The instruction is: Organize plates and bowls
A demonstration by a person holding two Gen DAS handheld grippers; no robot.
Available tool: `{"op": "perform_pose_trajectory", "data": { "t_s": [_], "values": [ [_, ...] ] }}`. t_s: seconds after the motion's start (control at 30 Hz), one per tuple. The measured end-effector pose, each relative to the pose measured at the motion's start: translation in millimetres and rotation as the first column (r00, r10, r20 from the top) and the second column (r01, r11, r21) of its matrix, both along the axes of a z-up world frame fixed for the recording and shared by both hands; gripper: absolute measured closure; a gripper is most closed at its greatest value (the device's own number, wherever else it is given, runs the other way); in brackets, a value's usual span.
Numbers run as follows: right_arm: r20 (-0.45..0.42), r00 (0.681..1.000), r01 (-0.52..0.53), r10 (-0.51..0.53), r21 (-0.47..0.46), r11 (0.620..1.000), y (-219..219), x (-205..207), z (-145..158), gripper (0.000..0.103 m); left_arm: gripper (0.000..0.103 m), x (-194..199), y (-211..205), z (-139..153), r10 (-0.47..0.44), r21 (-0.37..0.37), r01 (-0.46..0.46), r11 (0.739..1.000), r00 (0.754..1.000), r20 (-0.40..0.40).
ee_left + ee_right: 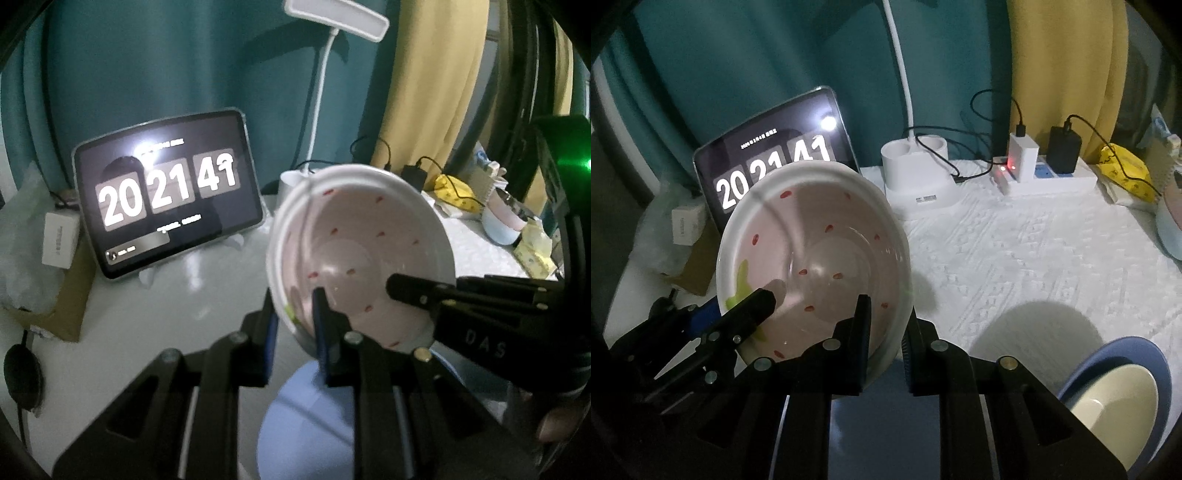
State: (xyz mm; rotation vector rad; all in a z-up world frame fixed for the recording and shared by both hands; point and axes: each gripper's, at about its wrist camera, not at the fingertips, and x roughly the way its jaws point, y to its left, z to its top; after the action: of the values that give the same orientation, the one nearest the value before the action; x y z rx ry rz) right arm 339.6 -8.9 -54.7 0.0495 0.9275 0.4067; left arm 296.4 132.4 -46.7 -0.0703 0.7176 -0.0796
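Note:
A pink bowl with red spots and a white rim [369,240] [820,236] hangs tilted above the table, held from both sides. My left gripper [295,306] is shut on its left rim, one finger inside the bowl and one outside. My right gripper [886,314] is shut on the opposite rim in the same way. In the left wrist view a right finger [410,290] reaches into the bowl from the right. A blue plate [306,424] lies below the bowl. Another blue plate [1145,354] with a cream bowl [1115,398] in it sits at the near right.
A tablet showing a clock [166,192] leans at the back left beside a cardboard box [62,295]. A white lamp base [916,177], a power strip with chargers and cables [1045,173] and a yellow packet [1126,173] line the back. A white textured cloth [1015,258] covers the table.

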Motion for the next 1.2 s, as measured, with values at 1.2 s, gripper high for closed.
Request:
{"op": "perform_pose_trajectory", "data": {
  "t_s": [1.2],
  "values": [
    [0.071,0.996,0.041,-0.046,0.074,0.996,-103.4,-55.6,26.8,0.087,0.085,-47.0,-100.4,25.8,-0.053,0.023,0.052,0.998,0.998,0.030]
  ]
}}
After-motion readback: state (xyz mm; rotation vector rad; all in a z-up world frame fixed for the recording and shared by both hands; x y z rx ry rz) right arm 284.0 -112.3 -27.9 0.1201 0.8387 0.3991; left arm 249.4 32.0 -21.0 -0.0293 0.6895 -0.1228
